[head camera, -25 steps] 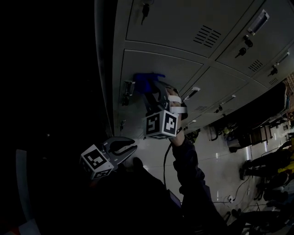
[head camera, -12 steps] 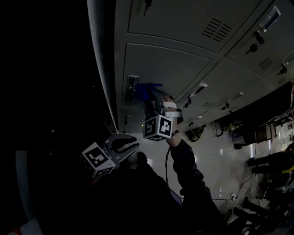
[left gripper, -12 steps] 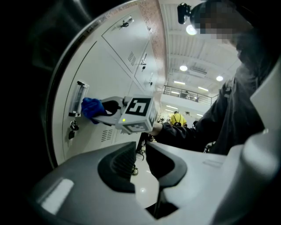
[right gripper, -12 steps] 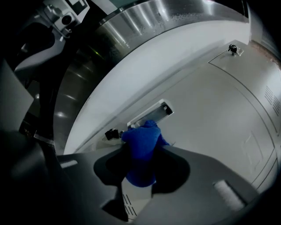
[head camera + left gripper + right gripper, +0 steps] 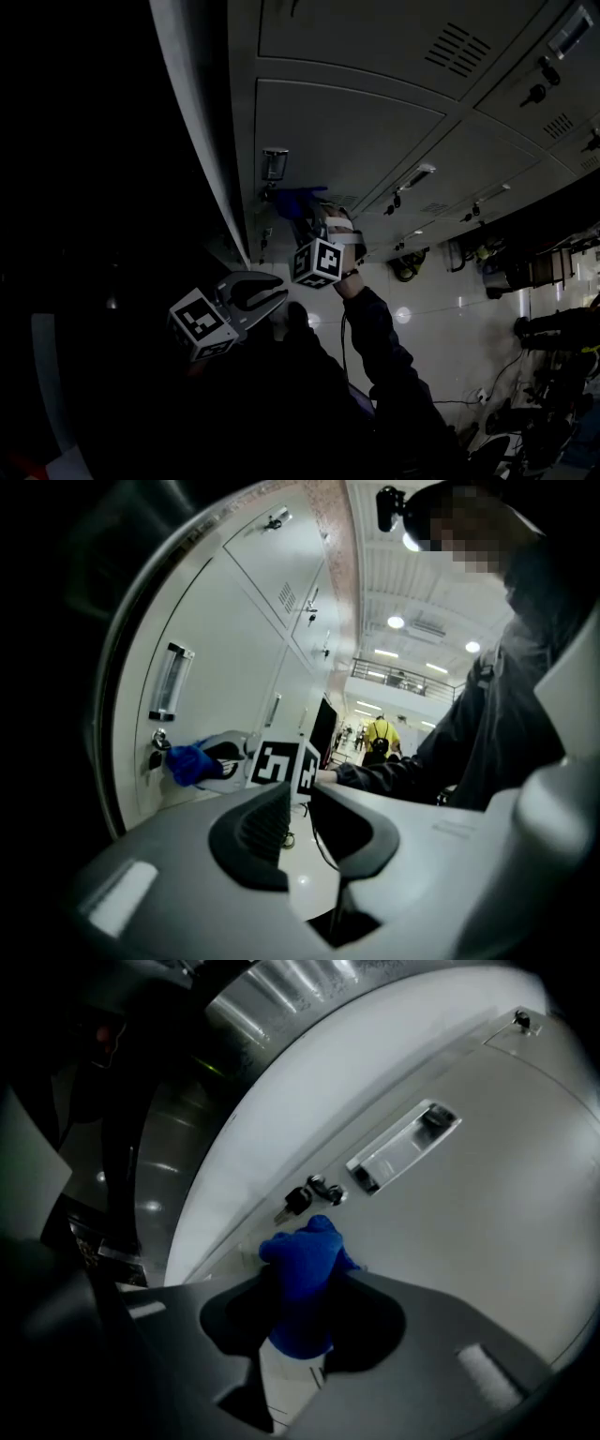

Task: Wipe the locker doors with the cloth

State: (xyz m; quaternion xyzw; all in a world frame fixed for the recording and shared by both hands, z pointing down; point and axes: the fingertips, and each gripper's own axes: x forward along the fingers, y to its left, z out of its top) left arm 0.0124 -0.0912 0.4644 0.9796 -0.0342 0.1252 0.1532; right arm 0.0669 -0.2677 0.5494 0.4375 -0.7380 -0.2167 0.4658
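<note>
A blue cloth [image 5: 302, 1283] is pinched in my right gripper [image 5: 305, 1288] and pressed against a grey locker door [image 5: 487, 1213], just below the key in its lock [image 5: 298, 1200] and the label holder [image 5: 401, 1146]. In the head view the cloth [image 5: 298, 202] sits under the label holder [image 5: 274, 164] near the door's left edge, with the right gripper [image 5: 312, 223] behind it. From the left gripper view the cloth [image 5: 190, 762] shows against the door. My left gripper [image 5: 267, 292] hangs lower and off the lockers, its jaws nearly together with nothing between them.
More grey locker doors [image 5: 375, 47] run up and right, with vents and handles. A dark gap [image 5: 112, 187] lies left of the locker bank. A shiny floor [image 5: 441, 319] with cables and distant people lies to the right. A person in yellow [image 5: 380, 735] stands far down the hall.
My right gripper has carried the cloth down and left along the door, ending beside the lock and label holder. The left gripper has hardly moved.
</note>
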